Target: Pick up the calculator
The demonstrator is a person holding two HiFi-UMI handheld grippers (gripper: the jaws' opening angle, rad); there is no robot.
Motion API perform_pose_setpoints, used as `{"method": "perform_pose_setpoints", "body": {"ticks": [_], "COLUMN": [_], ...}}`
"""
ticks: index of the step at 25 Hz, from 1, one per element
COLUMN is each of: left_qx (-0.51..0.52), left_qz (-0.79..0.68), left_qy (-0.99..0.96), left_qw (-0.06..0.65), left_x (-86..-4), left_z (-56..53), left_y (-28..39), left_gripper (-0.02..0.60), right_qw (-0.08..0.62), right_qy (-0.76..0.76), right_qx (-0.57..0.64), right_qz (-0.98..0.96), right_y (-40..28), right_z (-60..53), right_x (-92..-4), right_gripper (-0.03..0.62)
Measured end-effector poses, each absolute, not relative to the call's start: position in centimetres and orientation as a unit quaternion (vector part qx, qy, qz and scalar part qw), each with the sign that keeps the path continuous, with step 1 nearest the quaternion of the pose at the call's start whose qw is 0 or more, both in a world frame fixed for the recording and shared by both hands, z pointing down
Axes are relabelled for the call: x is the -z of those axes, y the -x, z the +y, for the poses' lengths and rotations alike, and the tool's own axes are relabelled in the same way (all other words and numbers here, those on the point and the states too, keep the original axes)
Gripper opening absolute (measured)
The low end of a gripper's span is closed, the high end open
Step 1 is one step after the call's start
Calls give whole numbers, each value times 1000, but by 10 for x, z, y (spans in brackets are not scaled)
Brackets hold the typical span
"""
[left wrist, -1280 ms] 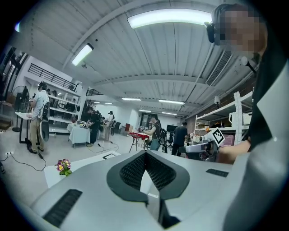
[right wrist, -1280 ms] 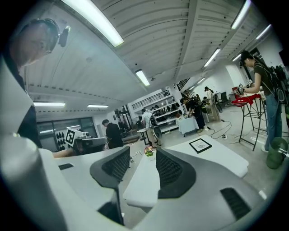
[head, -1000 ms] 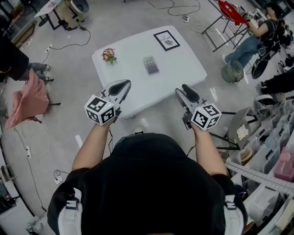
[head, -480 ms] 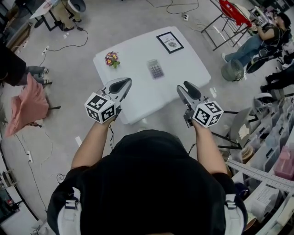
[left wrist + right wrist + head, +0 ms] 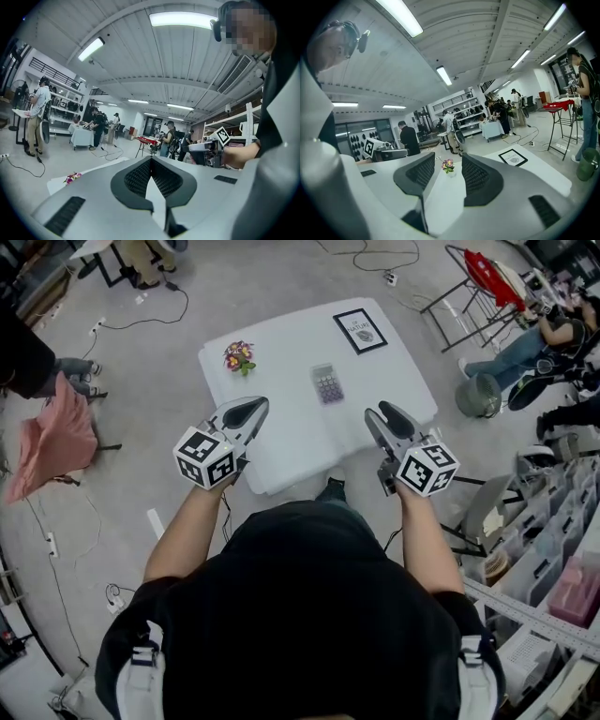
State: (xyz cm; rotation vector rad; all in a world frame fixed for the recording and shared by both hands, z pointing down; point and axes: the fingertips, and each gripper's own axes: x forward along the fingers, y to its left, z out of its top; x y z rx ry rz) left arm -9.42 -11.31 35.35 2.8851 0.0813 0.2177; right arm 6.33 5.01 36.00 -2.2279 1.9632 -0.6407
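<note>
The calculator point(image 5: 326, 384) lies flat near the middle of the white table point(image 5: 281, 451), ahead of both grippers. My left gripper point(image 5: 246, 412) hovers over the table's near left edge; in the left gripper view its fingertips point(image 5: 151, 160) meet, with nothing between them. Over the near right edge, my right gripper point(image 5: 386, 418) has its jaws apart and empty, and in the right gripper view point(image 5: 448, 157) the flowers show through the gap. Neither gripper view shows the calculator.
A small flower pot point(image 5: 239, 356) stands at the table's far left and a framed picture point(image 5: 360, 331) at the far right. A pink-draped chair point(image 5: 52, 442) is left of the table, a red rack point(image 5: 487, 273) and seated people far right, shelving bins point(image 5: 562, 549) near right.
The table and calculator have drifted right and slightly nearer in the head view as the person steps up to it. Both grippers keep the same pose and jaw states.
</note>
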Motion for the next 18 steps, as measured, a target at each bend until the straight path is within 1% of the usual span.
{"method": "perform_pose_setpoints", "body": {"ticks": [4, 8, 18], "left_qx": [-79, -85, -96], "left_qz": [9, -4, -55], "left_qy": [-988, -988, -986], "left_qw": [132, 125, 127], "left_x": [-358, -358, -358], "left_z": [-124, -128, -145], "left_y": [92, 82, 26], "left_gripper": [18, 19, 18], "right_qw": [51, 54, 44], "right_qy": [723, 715, 672], "right_qx": [212, 213, 225], "right_qz": [655, 664, 704], "right_y": [-77, -98, -171], "right_z": [37, 26, -23], "right_x": [-361, -361, -365], "right_gripper": [193, 193, 193]}}
